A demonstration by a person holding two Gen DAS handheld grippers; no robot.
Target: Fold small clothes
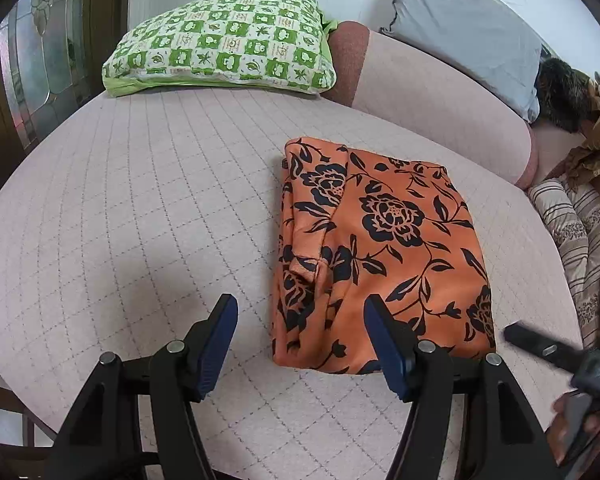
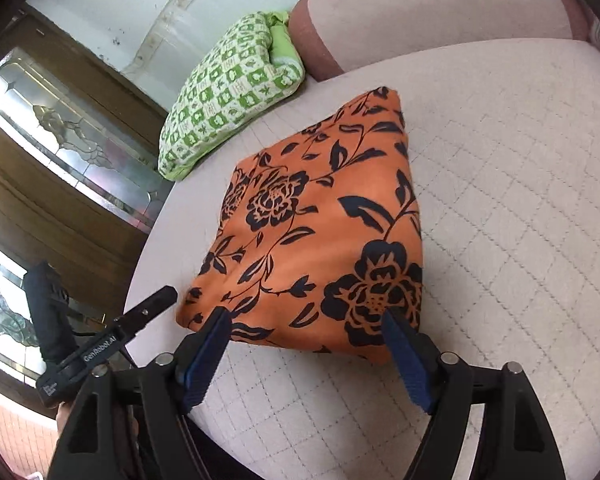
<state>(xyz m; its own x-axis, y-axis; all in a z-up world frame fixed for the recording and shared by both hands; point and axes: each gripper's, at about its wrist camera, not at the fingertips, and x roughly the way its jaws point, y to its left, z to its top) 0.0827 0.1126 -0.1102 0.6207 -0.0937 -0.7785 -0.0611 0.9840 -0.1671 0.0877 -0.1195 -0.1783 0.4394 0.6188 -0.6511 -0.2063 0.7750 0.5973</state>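
An orange garment with black flowers (image 1: 380, 248) lies folded into a compact rectangle on the quilted pink bed (image 1: 140, 208). My left gripper (image 1: 300, 312) is open and empty, just in front of the garment's near left corner. In the right wrist view the garment (image 2: 320, 232) lies straight ahead. My right gripper (image 2: 306, 318) is open, its fingertips at the garment's near edge, holding nothing. The right gripper also shows at the right edge of the left wrist view (image 1: 548, 348), and the left gripper shows at the left of the right wrist view (image 2: 140, 316).
A green and white checked pillow (image 1: 224, 44) lies at the head of the bed. A pink bolster (image 1: 440, 112) and a grey pillow (image 1: 468, 32) lie behind the garment. Striped bedding (image 1: 580, 232) is at the right. A wooden door with patterned glass (image 2: 72, 152) stands beside the bed.
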